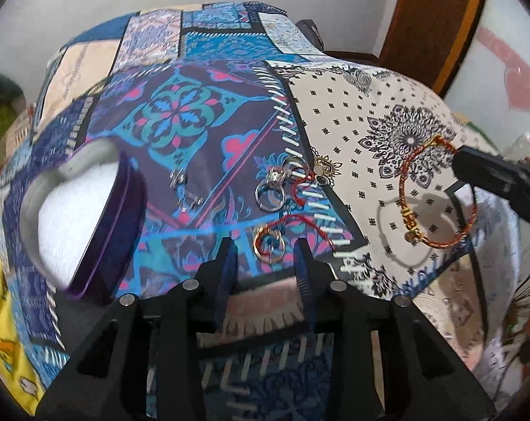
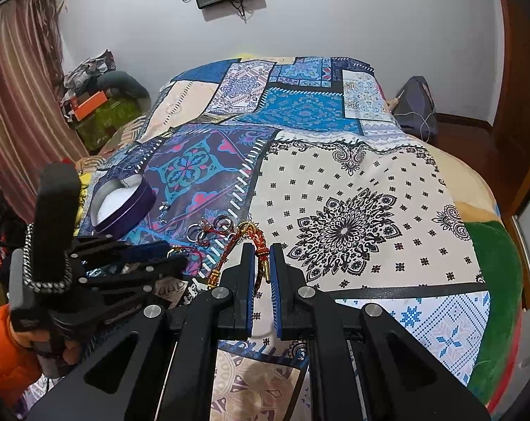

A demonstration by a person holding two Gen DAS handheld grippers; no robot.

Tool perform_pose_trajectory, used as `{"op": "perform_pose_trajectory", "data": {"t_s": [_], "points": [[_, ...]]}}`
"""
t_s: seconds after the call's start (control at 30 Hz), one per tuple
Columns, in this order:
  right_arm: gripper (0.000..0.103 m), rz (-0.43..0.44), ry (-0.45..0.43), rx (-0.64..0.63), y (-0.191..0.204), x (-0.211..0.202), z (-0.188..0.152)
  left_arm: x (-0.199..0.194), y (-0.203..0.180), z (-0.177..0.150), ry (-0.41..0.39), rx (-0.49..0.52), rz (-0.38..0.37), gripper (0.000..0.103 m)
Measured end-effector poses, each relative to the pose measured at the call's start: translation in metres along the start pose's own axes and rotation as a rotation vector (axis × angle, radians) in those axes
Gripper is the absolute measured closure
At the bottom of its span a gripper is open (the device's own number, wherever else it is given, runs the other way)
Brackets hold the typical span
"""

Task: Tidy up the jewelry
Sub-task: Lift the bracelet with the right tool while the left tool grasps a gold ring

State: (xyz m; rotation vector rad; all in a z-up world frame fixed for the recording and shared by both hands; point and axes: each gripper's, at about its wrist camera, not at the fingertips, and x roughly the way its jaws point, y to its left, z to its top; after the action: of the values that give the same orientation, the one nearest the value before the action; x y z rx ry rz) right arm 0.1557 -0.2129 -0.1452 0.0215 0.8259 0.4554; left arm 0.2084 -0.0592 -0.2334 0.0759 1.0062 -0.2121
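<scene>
Looking along the left claw point(image 1: 265, 251), its fingers are seen spread apart, with a gold ring point(image 1: 268, 244) lying on the bed cover point(image 1: 180, 112) between the tips. A red thread point(image 1: 300, 224) runs from that ring toward two silver rings point(image 1: 270, 189) a little farther off. A heart-shaped tin point(image 1: 100, 231), purple-walled and white inside, is set to the left. At the right, a red and gold bracelet point(image 1: 436, 193) is held lifted above the white patch, its shadow cast below.

From the right wrist, the right claw point(image 2: 262, 261) is seen pinching the bracelet point(image 2: 259, 242), its loop trailing to the left. The tin point(image 2: 124, 207) lies far left, beyond the left claw point(image 2: 152, 256).

The bracelet would best be carried high over the rings and thread, so nothing is snagged, and released only once fully above the tin's opening.
</scene>
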Motion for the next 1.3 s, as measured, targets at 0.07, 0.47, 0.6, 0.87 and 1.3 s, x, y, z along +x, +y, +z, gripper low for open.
{"op": "perform_pose_trajectory", "data": {"t_s": [0.07,0.47,0.6,0.87,1.3], "points": [[0.095,0.001,-0.003,-0.002,0.001,-0.001,0.0,0.002,-0.004,0.002,0.001,0.032,0.018,0.086],[0.096,0.014,-0.027,-0.014,0.016,-0.011,0.004,-0.045,0.016,-0.015,-0.027,-0.061,-0.062,0.087],[0.096,0.024,-0.028,-0.022,0.023,-0.012,0.004,-0.063,0.023,-0.027,-0.033,-0.066,-0.057,0.103],[0.095,0.021,-0.033,-0.025,0.031,-0.015,0.002,-0.074,0.039,-0.045,-0.02,-0.09,-0.033,0.103],[0.095,0.001,-0.022,0.011,0.016,-0.019,-0.001,-0.037,0.019,-0.007,0.0,-0.045,-0.077,0.085]]}}
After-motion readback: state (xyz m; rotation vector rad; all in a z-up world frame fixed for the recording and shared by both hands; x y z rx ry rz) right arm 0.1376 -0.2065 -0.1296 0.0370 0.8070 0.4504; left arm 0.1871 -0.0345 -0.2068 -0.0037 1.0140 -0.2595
